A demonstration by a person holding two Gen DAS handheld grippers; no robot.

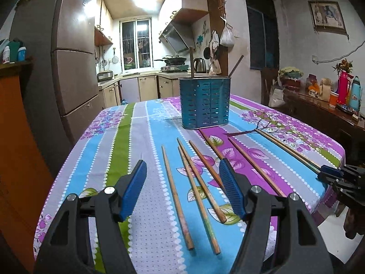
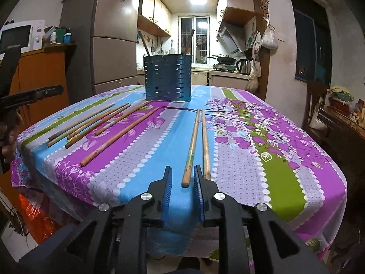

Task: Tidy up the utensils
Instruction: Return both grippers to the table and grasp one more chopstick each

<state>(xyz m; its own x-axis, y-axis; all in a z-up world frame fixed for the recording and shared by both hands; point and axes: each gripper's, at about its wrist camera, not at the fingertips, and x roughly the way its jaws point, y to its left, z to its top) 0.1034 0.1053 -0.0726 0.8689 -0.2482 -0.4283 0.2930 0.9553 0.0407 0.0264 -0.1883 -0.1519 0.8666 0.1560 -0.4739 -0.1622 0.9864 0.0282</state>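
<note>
A blue perforated utensil holder [image 1: 204, 102] stands upright at the far middle of the table, with two chopsticks standing in it; it also shows in the right wrist view [image 2: 167, 78]. Several wooden chopsticks [image 1: 175, 194] lie loose on the tablecloth. My left gripper [image 1: 183, 171] is open, just above them. My right gripper [image 2: 182, 178] is open at the table's near edge, its jaws either side of the end of a chopstick pair [image 2: 192, 146]. It also shows in the left wrist view [image 1: 328, 173].
The table has a striped flowered cloth [image 1: 136, 137]. A fridge [image 1: 75, 52] stands left, an orange cabinet [image 2: 43, 80] beside it, a sideboard with flasks [image 1: 344, 93] right, and the kitchen counter [image 1: 173, 68] behind.
</note>
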